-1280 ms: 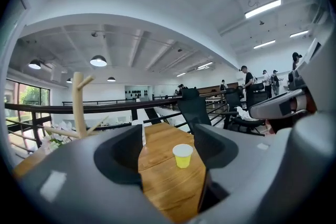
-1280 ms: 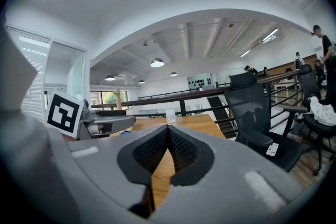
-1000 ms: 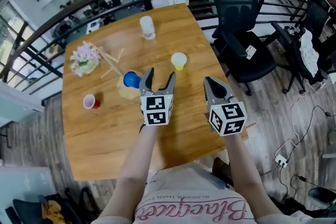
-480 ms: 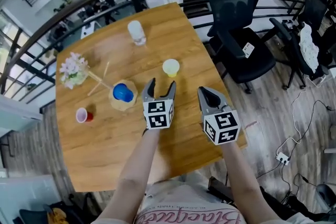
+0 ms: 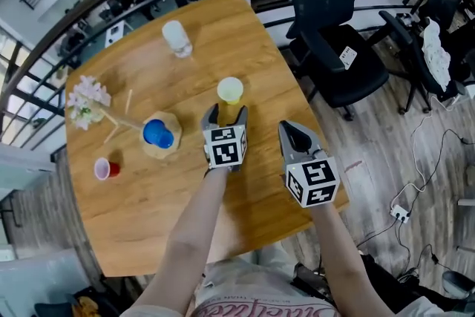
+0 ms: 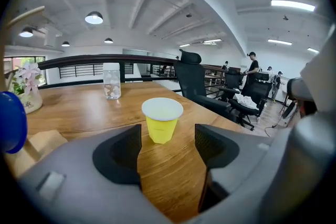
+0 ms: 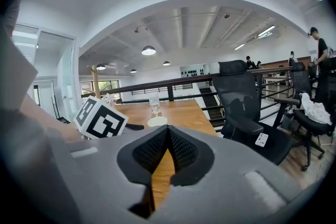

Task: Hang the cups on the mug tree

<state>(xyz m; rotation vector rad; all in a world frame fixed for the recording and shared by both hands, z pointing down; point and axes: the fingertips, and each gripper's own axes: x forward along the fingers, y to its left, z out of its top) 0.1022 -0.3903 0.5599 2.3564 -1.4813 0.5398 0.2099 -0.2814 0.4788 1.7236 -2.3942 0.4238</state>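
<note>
**Hovering over a wooden table, two hand-held grippers near a yellow cup**

Seen from above, a large wooden table [image 5: 148, 197] fills the middle of the head view, with a railing behind it. A black office chair [image 5: 334, 63] stands on the floor off the table's right edge. A person's two bare forearms reach in from the bottom, each holding a grey gripper with a black-and-white marker cube.

The left gripper [image 5: 226, 113] is over the table, its jaws spread apart with only bare wood between them. In the left gripper view the yellow cup [image 6: 162, 119] stands upright on the table just beyond the jaw tips, in line with the gap and not touched.

The right gripper [image 5: 288, 128] is near the table's right edge, its jaws pressed together at the tips and holding nothing.

The mug tree [image 5: 173, 124], pale wood with thin slanting branches, stands left of the left gripper. A blue cup [image 5: 157, 134] is on it, raised above the base.

A clear glass [image 5: 176, 37] stands at the table's far side. A small vase of pale flowers [image 5: 85, 100] is near the left edge.

A red cup [image 5: 104, 168] lies on its side, left of the tree.
</note>
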